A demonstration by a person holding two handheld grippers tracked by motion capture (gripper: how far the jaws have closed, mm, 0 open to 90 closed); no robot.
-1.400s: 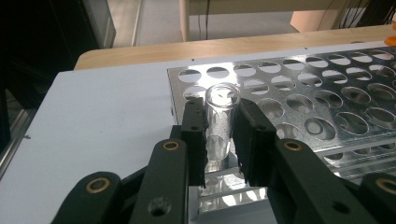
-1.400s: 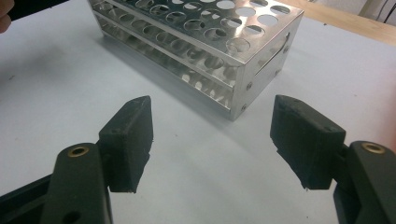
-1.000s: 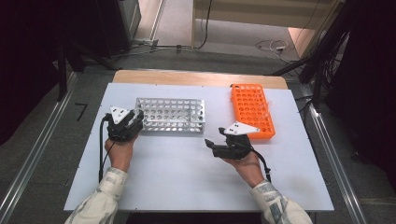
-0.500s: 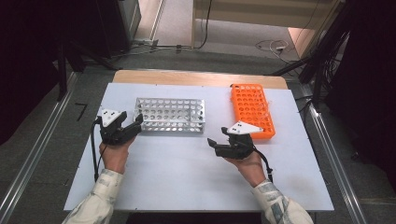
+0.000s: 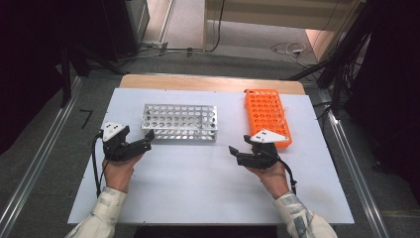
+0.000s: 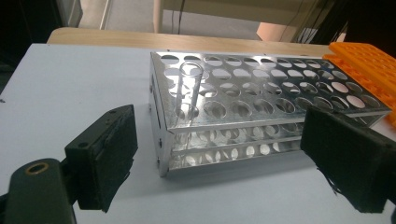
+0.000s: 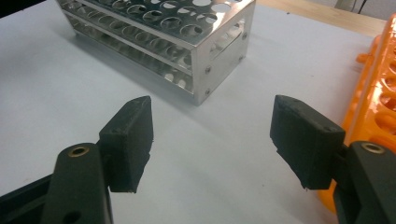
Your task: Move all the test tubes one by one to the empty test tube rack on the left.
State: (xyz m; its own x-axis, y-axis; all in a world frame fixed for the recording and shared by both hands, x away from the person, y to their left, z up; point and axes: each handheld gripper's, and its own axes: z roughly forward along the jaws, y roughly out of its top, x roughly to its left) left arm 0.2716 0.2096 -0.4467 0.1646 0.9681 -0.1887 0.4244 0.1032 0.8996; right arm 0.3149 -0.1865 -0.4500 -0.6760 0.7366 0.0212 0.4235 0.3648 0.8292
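Clear glass tube [image 6: 189, 88] stands upright in a hole of the metal rack [image 5: 180, 122], at the rack's near-left corner as the left gripper view has it, second row in from the near long edge; top of the tube sticks up above the rack's top plate. Left gripper [image 5: 146, 144] sits just off the rack's left end, near its front corner, not touching rack or tube. Its jaws have just been opening and stand wide apart, nothing between the pads; in the left gripper view the tube and the rack corner lie ahead of the gripper, beyond its gap, apart from both pads. Right gripper [image 5: 233, 151] hovers over the bare white surface [image 5: 198, 183] in front of the rack's right end, between the rack and the orange rack [image 5: 266, 114]; jaws wide, holding nothing. In the right gripper view the metal rack's end corner is ahead and left, the orange rack just beside the right jaw. Orange rack lies flat to the right of the metal rack, well apart from the tube. Both hands come up from the near edge, light sleeves [image 5: 106, 208].
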